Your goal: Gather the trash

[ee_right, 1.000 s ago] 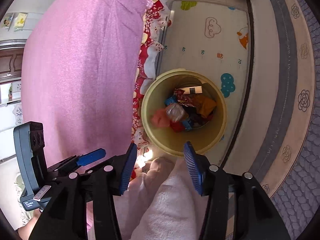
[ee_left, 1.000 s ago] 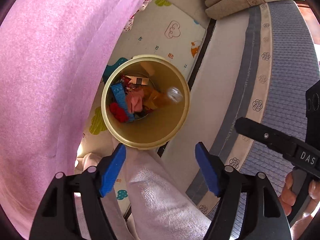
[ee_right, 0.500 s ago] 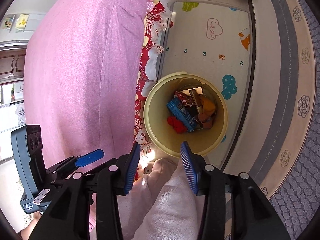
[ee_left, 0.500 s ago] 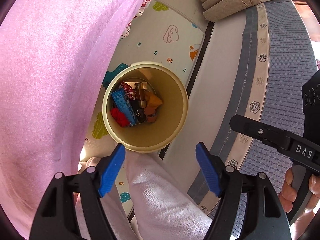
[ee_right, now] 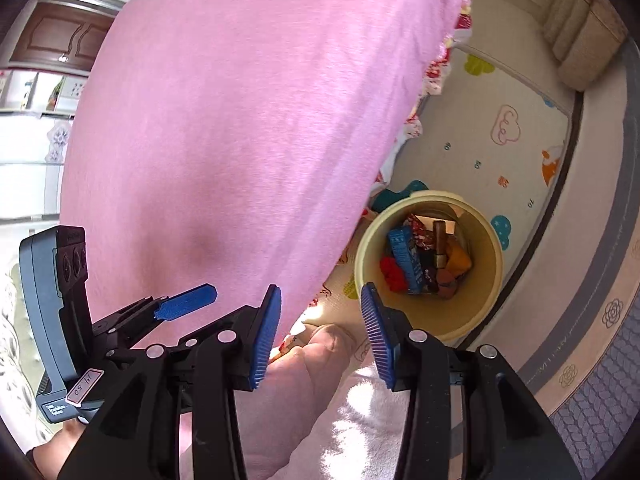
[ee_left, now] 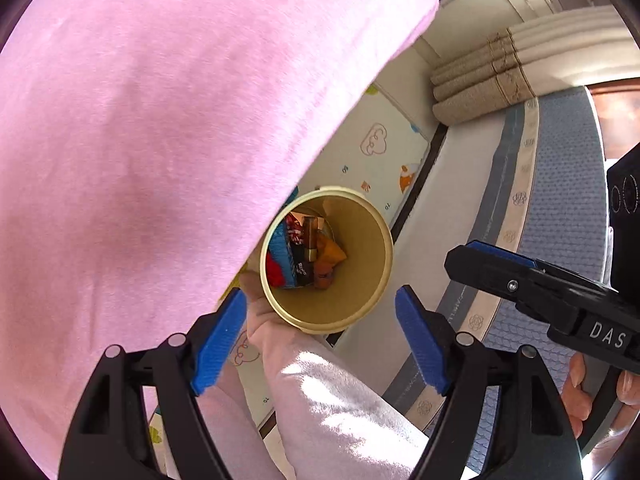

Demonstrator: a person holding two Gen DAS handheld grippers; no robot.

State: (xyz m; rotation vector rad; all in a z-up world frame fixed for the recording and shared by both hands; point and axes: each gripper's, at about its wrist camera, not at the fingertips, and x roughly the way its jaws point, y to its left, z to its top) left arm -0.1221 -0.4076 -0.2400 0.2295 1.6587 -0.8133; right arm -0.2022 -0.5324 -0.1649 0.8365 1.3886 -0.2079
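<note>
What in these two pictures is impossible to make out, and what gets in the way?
- Left wrist view: the near left rim of the yellow bin is covered by the pink cloth.
- Both views: the lowest trash is buried under the blue packet and other wrappers.
- Right wrist view: the play mat under the cloth is hidden; its small numbers are too tiny to read.
- Neither gripper holds anything; the left gripper is opening.

Bright daylight, sunlit patches on the pale trouser leg [ee_left: 344, 392], strong fisheye curving, dark vignetted corners, sharp focus
</note>
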